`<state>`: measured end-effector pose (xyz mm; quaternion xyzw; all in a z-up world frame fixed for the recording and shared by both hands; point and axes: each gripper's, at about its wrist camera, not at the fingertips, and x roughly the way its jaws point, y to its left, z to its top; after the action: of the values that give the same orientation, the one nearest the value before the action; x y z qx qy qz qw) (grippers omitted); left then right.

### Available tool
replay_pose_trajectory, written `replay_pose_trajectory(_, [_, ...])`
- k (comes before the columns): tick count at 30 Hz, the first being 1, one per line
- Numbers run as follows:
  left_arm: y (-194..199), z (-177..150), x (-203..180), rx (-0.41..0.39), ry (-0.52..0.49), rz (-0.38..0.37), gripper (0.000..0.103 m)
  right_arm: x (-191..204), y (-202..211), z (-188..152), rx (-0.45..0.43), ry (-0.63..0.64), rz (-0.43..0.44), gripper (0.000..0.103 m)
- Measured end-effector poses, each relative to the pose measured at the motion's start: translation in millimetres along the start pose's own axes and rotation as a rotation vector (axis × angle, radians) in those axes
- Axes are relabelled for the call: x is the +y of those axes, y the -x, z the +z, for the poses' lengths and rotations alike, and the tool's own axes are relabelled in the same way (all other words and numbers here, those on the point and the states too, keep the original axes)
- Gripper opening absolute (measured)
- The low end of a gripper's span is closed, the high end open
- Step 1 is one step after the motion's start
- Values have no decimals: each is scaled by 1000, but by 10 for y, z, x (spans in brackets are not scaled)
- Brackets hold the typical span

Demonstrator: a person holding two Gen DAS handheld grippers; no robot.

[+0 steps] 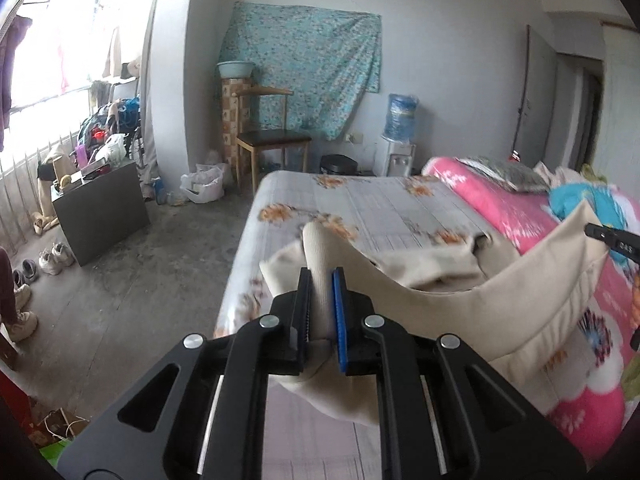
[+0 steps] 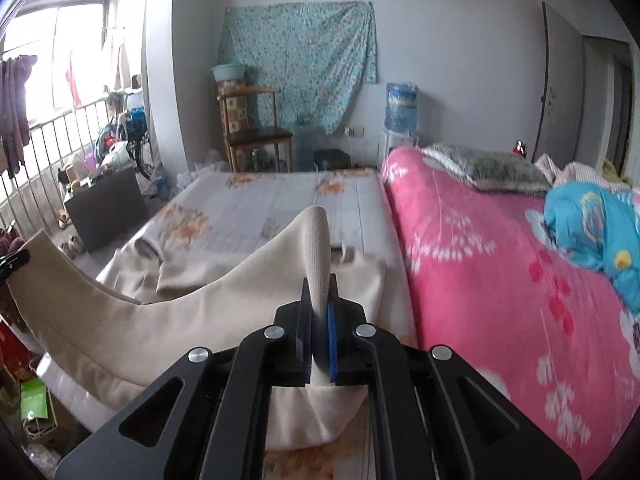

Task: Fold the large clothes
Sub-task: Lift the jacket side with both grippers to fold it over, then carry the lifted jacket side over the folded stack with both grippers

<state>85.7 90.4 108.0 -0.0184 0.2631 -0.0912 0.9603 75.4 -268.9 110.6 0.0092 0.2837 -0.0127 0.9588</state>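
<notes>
A large beige garment hangs stretched between my two grippers above the bed, and its far part lies crumpled on the grey floral sheet. My left gripper is shut on a ribbed beige cuff at one corner. My right gripper is shut on the ribbed cuff at the other corner, with the garment sagging in a curve to the left. The right gripper's tip shows at the right edge of the left wrist view. The left gripper's tip shows at the left edge of the right wrist view.
A pink floral quilt, a grey pillow and a blue blanket fill the bed's right side. A dark cabinet, shoes, a wooden chair and a water dispenser stand on the floor.
</notes>
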Motion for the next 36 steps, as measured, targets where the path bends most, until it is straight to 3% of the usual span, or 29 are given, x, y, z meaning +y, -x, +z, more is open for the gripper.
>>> replay_pose_trajectory(5, [-170,190,176,8,49,-19,10,-103,-85,165,-32,-31,17,6])
replay_pose_trajectory(12, [-297,305,204,8,32,2,10,-166,-340,368,-36,-25,43,6])
replay_pose_trajectory(15, [-470,514,215,-12,12,12,10,-186,-600,568,-40,-18,34,6])
replay_pose_trajectory(18, [-840,703,246,23,2,27,10,-289,-975,712,-9,-49,39,6])
replay_pose_trajectory(22, [-1587,762,361,147,19,41,11,-404,-1680,702,86,-105,46,6])
replay_pose_trajectory(23, [-1789,725,391,185,18,43,16,-419,-1859,657,114,-112,34,7])
replay_pose_trajectory(24, [-1940,682,413,215,12,50,16,-417,-2057,616,152,-108,15,8])
replay_pose_trajectory(26, [-2348,513,500,321,-3,114,40,-464,-2369,463,242,-103,-40,23])
replay_pose_trajectory(28, [-2489,363,618,372,23,150,41,-528,-2504,322,293,-125,-51,27])
replay_pose_trajectory(30, [-2411,262,729,371,71,116,41,-628,-2461,194,307,-171,-35,33])
replay_pose_trajectory(32, [-2265,188,794,370,93,103,41,-717,-2310,113,295,-206,-29,48])
replay_pose_trajectory(36, [-1833,41,846,352,115,66,42,-907,-1887,-23,287,-268,11,57])
